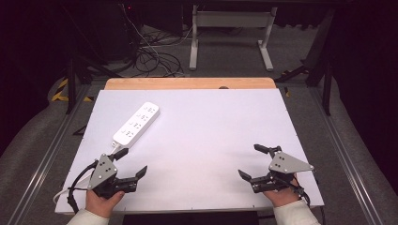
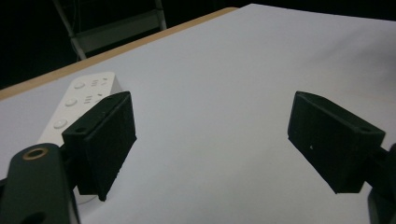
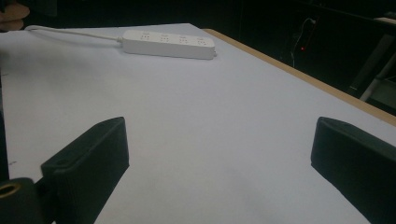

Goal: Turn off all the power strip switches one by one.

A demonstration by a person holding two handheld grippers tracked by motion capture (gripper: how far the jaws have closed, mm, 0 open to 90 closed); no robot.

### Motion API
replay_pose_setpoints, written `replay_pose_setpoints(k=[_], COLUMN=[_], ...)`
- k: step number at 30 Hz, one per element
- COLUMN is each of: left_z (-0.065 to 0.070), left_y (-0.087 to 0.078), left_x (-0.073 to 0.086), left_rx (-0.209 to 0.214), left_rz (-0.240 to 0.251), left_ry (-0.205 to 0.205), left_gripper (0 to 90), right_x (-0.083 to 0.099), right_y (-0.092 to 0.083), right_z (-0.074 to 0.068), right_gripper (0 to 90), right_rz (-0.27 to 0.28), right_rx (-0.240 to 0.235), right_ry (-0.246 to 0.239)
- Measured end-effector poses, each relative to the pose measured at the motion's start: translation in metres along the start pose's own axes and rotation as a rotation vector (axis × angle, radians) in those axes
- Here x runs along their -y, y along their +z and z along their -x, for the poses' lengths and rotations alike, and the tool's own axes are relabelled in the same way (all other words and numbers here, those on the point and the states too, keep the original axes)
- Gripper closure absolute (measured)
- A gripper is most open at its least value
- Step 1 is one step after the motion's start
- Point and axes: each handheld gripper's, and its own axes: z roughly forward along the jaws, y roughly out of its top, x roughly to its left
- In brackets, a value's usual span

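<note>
A white power strip (image 1: 136,123) lies flat on the left half of the white table top (image 1: 211,140), set on a slant so that its far end points up and to the right in the high view; its white cable (image 1: 60,194) leaves the near end and curls off toward the near left corner of the table, passing by the person's left hand (image 1: 101,202); rows of sockets show along the strip's upper face, and in the right gripper view the strip (image 3: 169,45) lies well across the table with the cable trailing away from it to the left.

Nearest to the strip is the left gripper (image 1: 133,163), held low over the table just short of the strip's near end; its jaws stand wide apart with bare table between them and nothing gripped; in the left gripper view one black jaw rises in front of the strip (image 2: 79,103), covering its near part, though whether jaw and strip touch I cannot tell.

The right gripper (image 1: 250,162) sits well apart from the strip, over the near right part of the table, carried in the right hand (image 1: 280,197); its jaws are likewise spread wide, holding nothing, with plain white surface between them.

Beyond the white top a strip of wooden edge (image 1: 190,83) shows along the far side of the table.
</note>
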Motion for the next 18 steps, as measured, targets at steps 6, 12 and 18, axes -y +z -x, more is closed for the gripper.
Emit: replay_pose_setpoints(k=[6,12,18], left_z=[-0.0023,-0.0037,-0.0029], left_y=[-0.0014,-0.0027,-0.004], left_x=[-0.0026,-0.006,-0.0078], left_rx=[-0.02,0.038,0.026], left_rz=[-0.001,-0.033,-0.028], left_ry=[0.002,-0.059,-0.027], left_gripper=[15.8,12.3,10.6], right_x=[0.0012,0.0012,0.0013], right_y=[0.0004,-0.0014,-0.0006], right_z=[-0.0013,-0.0007,-0.0014], right_gripper=[5.2,5.3,5.5], right_rz=[-0.004,0.004,0.003], right_rx=[-0.011,-0.011,-0.019], right_ry=[-0.002,0.006,0.006])
